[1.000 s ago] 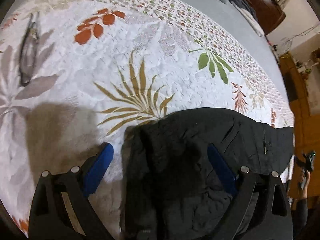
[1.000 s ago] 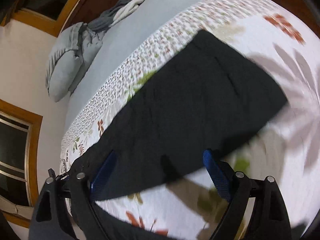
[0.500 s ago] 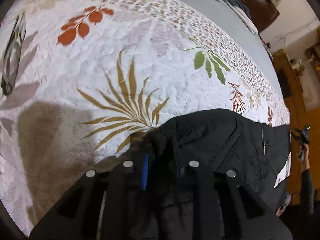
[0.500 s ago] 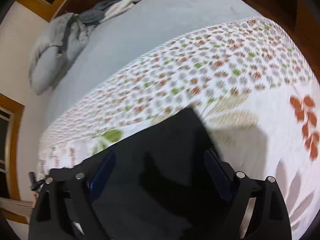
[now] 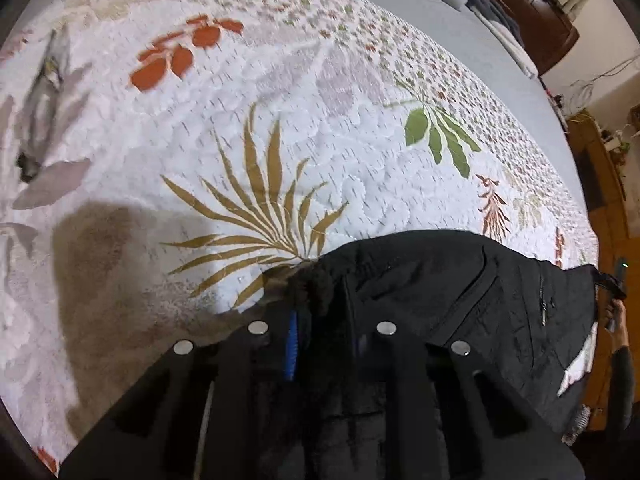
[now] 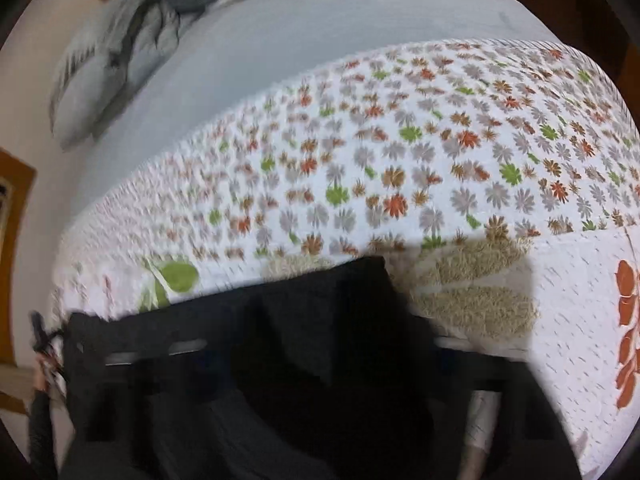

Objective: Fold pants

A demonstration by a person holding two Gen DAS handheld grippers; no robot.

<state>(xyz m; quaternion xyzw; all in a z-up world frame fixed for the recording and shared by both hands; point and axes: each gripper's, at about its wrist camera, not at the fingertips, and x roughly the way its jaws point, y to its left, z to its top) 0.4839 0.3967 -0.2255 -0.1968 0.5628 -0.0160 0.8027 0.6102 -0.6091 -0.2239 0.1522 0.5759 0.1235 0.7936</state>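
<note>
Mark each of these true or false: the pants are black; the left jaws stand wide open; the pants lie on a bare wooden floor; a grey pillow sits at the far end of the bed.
1. The pants are black. True.
2. The left gripper stands with jaws wide open. False: they are shut on a bunched edge of the pants.
3. The pants lie on a bare wooden floor. False: they lie on a leaf-print quilt.
4. A grey pillow sits at the far end of the bed. True.

No readable text, label, brand, number or sign anywhere; only leaf and flower prints on the bedspread (image 5: 280, 128).
</note>
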